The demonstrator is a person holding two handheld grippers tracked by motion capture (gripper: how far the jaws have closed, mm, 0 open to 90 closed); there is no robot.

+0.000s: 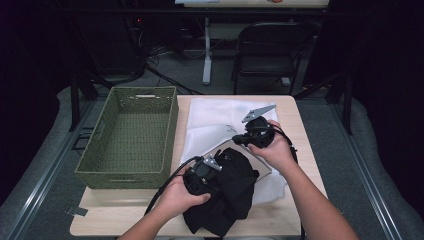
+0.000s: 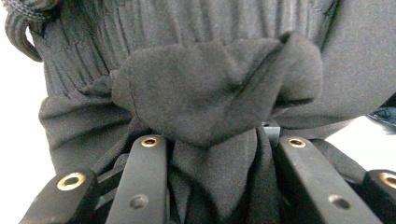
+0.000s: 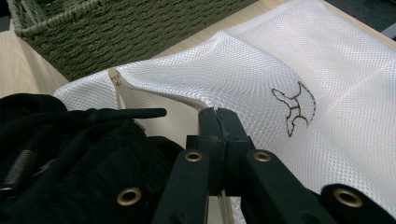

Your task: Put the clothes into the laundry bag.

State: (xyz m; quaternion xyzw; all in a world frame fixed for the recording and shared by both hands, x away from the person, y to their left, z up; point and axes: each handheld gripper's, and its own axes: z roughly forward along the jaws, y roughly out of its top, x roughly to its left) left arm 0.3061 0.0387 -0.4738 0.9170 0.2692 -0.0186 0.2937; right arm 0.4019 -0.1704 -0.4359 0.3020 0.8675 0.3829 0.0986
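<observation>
My left hand-held gripper (image 1: 202, 172) is clamped on the black garment (image 1: 227, 192), just outside the mesh laundry bag (image 1: 215, 117) mouth; my right hand-held gripper (image 1: 250, 136) pinches the bag's zipper edge, holding it open toward the garment

no text can be read; the white mesh bag (image 3: 289, 70) bears just a small stitched emblem (image 3: 294, 108).
</observation>
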